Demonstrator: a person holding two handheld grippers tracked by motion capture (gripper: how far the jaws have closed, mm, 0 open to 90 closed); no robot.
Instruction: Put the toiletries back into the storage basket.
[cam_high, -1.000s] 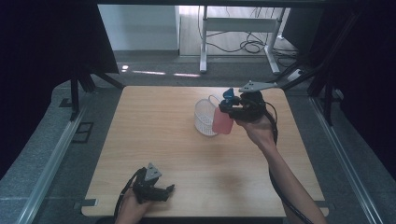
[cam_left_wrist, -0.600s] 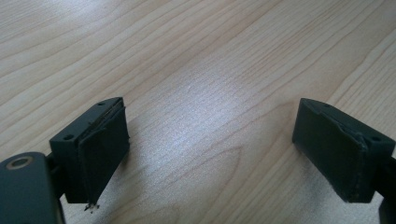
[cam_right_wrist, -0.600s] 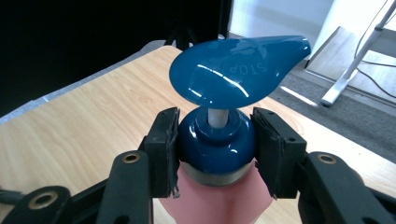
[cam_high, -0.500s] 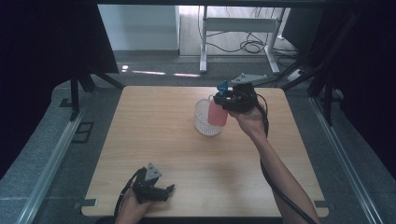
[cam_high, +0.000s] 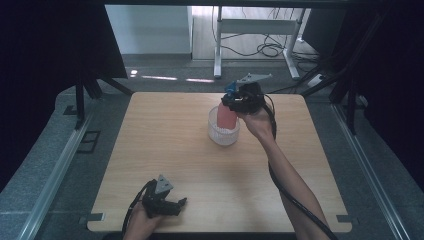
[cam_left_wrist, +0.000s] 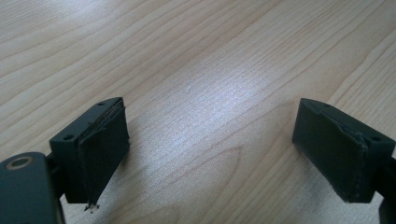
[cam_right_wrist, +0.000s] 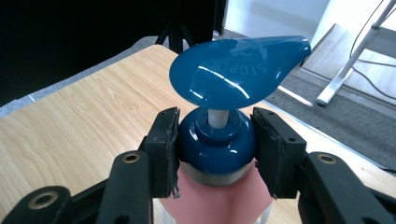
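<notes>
A pink pump bottle (cam_high: 226, 117) with a blue pump head (cam_right_wrist: 236, 71) stands upright inside a white mesh basket (cam_high: 220, 135) at the table's far middle. My right gripper (cam_high: 234, 98) is shut on the bottle's blue collar (cam_right_wrist: 216, 144), one pad on each side. My left gripper (cam_high: 176, 205) lies low at the table's near edge, open, with bare wood between its fingers (cam_left_wrist: 100, 149).
The wooden table (cam_high: 165, 145) stretches between the two grippers. A black cable (cam_high: 292, 197) trails from the right gripper along the forearm. Dark curtains and metal frame legs (cam_high: 80, 105) surround the table.
My right gripper has carried the pink bottle left and over the white basket, and the bottle now stands inside it. The left gripper has stayed put.
</notes>
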